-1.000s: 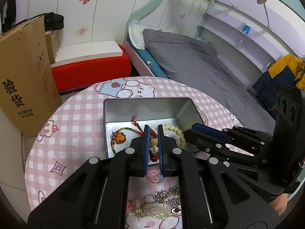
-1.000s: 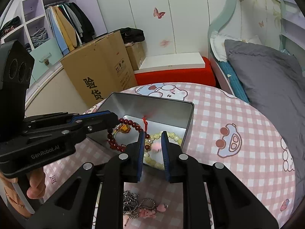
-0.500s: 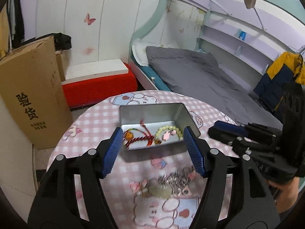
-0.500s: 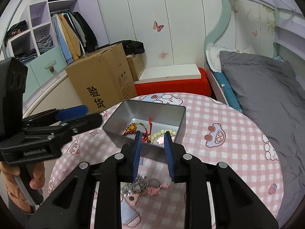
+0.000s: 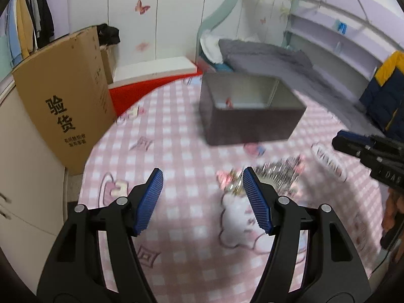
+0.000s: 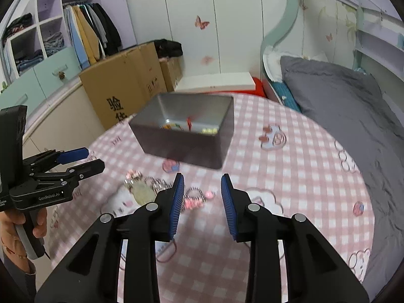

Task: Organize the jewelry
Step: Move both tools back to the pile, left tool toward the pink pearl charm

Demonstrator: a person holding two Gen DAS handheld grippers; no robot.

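I see the metal tin (image 6: 184, 136) standing open-topped on the far part of the round table (image 6: 298, 176), its long axis running left to right across my right wrist view and one corner turned toward me. Inside it, on the floor of the tin, lie a red-corded piece (image 6: 189, 123) and a strand of pale beads (image 6: 209, 130); motion blur keeps me from reading how they are laid. In the left wrist view the same tin (image 5: 250, 116) shows mostly its dark near wall.

On the nearer side of the tin, apart from it, a heap of silver chain with pink charms (image 6: 194, 199) rests on the pink checked cloth, spread roughly left to right, with a pale green pendant (image 6: 142, 192) at its left end. The left wrist view shows that heap (image 5: 272, 176) just beyond my left gripper's right finger.

My left gripper (image 5: 203, 174) has its jaws spread wide and nothing between them but cloth. My right gripper (image 6: 202, 179) is parted by a moderate gap, also holding nothing, and the chain heap lies right under its left finger.

Past the table stand a cardboard box (image 6: 126, 85) to the left, a red bench with a white top (image 6: 217, 82) behind the tin, and a bed with a grey cover (image 6: 341, 96) to the right.
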